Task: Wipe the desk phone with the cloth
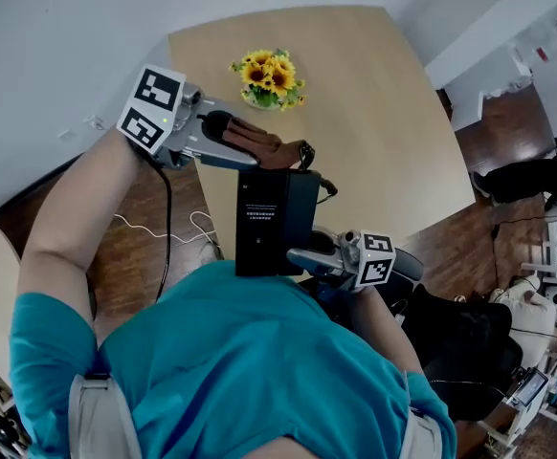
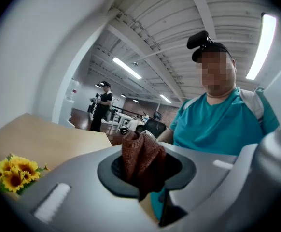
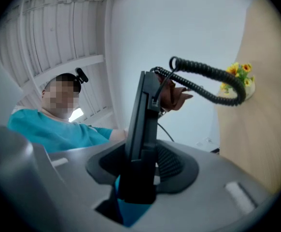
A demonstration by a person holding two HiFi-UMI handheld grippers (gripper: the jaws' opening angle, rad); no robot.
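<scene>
The black desk phone [image 1: 274, 220] is held up off the table, its back with a label facing my head. My right gripper [image 1: 302, 256] is shut on its lower edge; in the right gripper view the phone [image 3: 143, 129] stands thin and upright between the jaws. Its coiled cord [image 3: 208, 79] loops away to the right. My left gripper [image 1: 271, 153] is shut on a brown cloth [image 1: 259, 143], which rests against the phone's top edge. In the left gripper view the cloth [image 2: 140, 161] bunches up out of the jaws. The cloth [image 3: 174, 95] also shows beyond the phone.
A pot of yellow sunflowers [image 1: 269, 79] stands on the far part of the light wooden table [image 1: 374, 113]. White cables lie on the wooden floor at the left. A person [image 2: 102, 105] stands far off in the room behind.
</scene>
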